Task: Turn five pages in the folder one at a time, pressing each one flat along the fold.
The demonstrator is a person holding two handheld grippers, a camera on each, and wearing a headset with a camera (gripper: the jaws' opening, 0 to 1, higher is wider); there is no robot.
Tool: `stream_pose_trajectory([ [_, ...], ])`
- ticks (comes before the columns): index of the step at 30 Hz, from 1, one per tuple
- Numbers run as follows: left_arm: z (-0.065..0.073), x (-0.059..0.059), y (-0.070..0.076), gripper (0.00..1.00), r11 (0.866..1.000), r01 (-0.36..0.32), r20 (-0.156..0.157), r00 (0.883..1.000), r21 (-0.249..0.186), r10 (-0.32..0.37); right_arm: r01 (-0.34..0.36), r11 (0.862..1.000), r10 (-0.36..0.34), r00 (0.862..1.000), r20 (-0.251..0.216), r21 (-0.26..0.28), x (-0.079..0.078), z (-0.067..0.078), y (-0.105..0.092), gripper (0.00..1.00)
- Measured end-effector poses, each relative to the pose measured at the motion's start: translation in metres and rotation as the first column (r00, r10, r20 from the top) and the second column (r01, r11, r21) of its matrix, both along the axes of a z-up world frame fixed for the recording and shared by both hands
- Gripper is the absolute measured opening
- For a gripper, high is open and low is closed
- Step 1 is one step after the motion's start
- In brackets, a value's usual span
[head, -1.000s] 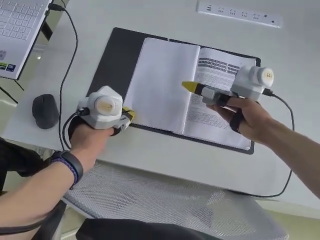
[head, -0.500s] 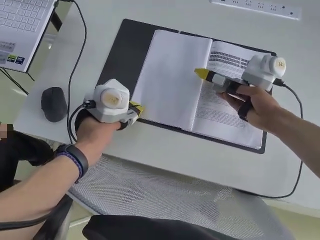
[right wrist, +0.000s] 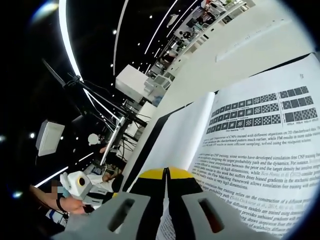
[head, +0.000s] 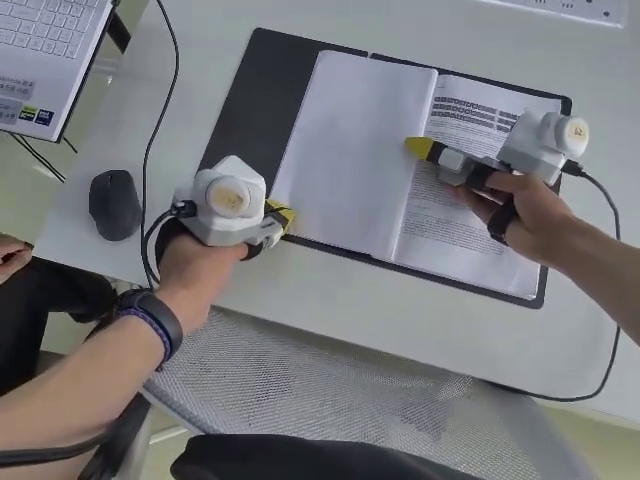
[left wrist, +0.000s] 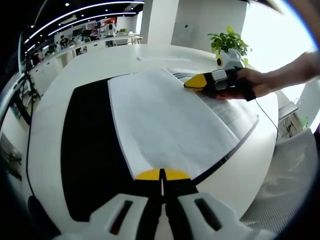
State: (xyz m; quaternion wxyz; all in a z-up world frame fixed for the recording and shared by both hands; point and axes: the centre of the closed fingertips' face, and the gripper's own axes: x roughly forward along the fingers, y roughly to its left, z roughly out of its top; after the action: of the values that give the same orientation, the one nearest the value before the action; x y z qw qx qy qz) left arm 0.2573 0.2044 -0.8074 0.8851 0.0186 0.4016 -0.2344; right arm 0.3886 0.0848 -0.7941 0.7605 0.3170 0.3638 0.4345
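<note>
Folder: black flat folder (head: 250, 100), open on the white table (head: 330, 300), upper centre of the head view.
Pages: blank white sheet (head: 350, 150) left of the fold, printed sheet (head: 455, 230) right of it.
Right gripper (head: 412, 147): jaws closed, tips beside the fold.
Left gripper (head: 287, 215): jaws closed, at the blank sheet's lower-left corner.
Far left: black mouse (head: 113, 203).

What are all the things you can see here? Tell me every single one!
folder: one, black, open on the white table
blank page: one, white, folder's left side
printed page: one, white with black text, folder's right side
laptop: one, silver, far-left corner
mouse: one, dark grey, left of folder
power strip: one, white, table's far edge
chair: one, grey mesh, below the table's near edge
plant: one, green, beyond the table
wristband: one, dark, left wrist
left claw: one, yellow-tipped, shut, blank page's near edge
right claw: one, yellow-tipped, shut, by the fold
</note>
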Motion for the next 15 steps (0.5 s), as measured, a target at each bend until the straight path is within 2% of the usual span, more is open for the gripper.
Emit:
stream_pose_trajectory([
  [5, 0.001, 0.000, 0.000, 0.00, 1.000, -0.015, 0.001, 1.000, -0.008, 0.015, -0.031, 0.999, 0.031, 1.000, 0.001, 0.010, 0.000, 0.001, 0.001, 0.00],
  [8, 0.001, 0.001, 0.000, 0.00, 1.000, -0.019, 0.001, 1.000, -0.008, 0.019, -0.023, 0.999, 0.023, 1.000, -0.001, 0.023, 0.005, 0.001, 0.000, 0.00],
  [12, 0.001, 0.001, 0.000, 0.00, 1.000, -0.022, 0.002, 1.000, -0.008, 0.022, 0.001, 0.999, -0.002, 1.000, 0.002, 0.034, 0.019, 0.003, 0.001, 0.00],
  [15, 0.001, 0.001, 0.000, 0.00, 1.000, -0.025, 0.002, 1.000, -0.012, 0.025, 0.029, 0.999, -0.029, 1.000, 0.005, 0.038, 0.038, 0.000, -0.001, 0.00],
])
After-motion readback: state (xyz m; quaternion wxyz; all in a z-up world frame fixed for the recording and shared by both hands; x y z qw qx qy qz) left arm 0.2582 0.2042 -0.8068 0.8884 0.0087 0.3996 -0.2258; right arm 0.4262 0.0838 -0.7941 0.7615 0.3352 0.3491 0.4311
